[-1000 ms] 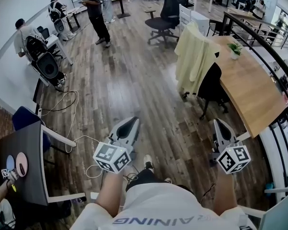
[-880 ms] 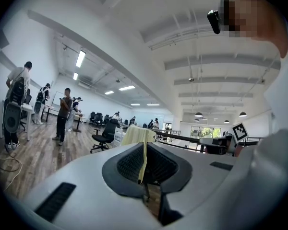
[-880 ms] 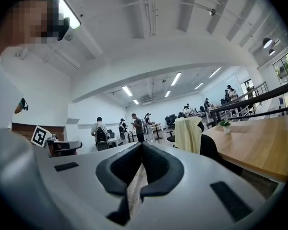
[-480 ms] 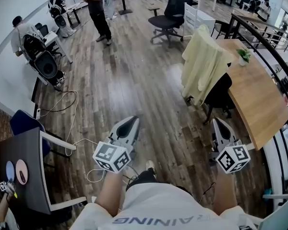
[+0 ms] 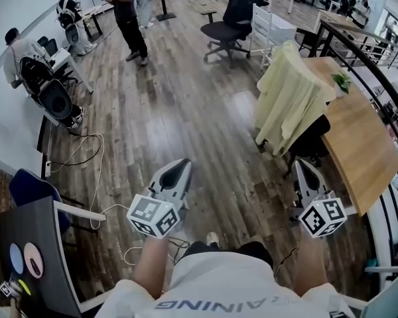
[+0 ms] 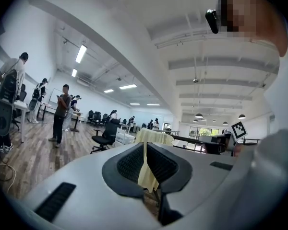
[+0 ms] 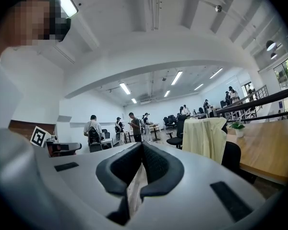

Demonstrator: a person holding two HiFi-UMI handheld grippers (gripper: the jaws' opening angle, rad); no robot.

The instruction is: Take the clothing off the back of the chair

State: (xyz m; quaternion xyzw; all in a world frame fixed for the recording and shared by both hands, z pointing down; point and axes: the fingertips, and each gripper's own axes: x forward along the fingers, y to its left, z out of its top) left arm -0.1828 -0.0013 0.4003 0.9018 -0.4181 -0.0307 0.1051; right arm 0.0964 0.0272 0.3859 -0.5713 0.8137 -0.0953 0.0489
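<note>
With the left gripper [image 5: 182, 165] and right gripper [image 5: 301, 167] both closed and empty, the garment [image 5: 288, 98] draped over the chair [image 5: 313, 140] at far right has come nearer, so the approach goes on and grabbing lies ahead

Chair back covered
The clothing [image 5: 290, 97] hides the back of the chair [image 5: 313, 141]; only its dark lower part shows; the dark table [image 5: 46, 230] is cut by the left edge.
</note>
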